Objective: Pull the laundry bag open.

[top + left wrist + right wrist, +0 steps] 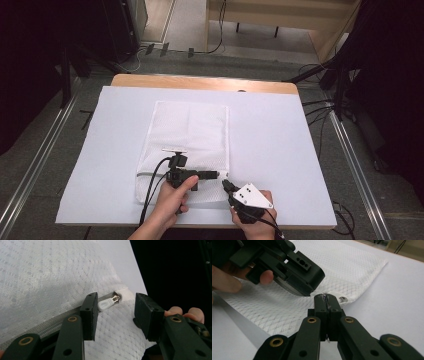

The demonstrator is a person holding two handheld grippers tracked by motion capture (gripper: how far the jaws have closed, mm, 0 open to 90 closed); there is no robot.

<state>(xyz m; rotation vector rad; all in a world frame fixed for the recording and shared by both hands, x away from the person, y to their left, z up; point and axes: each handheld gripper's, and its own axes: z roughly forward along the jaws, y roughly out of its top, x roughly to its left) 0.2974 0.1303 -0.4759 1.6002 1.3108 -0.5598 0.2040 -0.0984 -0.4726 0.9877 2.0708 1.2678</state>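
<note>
We see a white mesh laundry bag (190,145) lying flat on the white sheet (280,150) that covers the table, its long side running away from the person and its near end between the two hands. Its weave is a fine diamond net, and a grey zipper (52,323) runs along the near end.

From above, the bag's whole outline is plain, but the zipper's end is too small to make out. The left gripper view gives that detail: a small white zipper pull (106,303) sits at the end of the track, next to a folded white fabric tab (123,293) at the bag's corner. The left gripper (116,315) has its jaws apart, one on each side of the pull, and the pads do not press on it.

The right gripper view adds what the other two hide: the right gripper (327,298) has its jaws together, clamped on the bag's corner fabric, with the left gripper just beyond it over the mesh. In the high view the two grippers point toward each other at the bag's near right corner.
</note>
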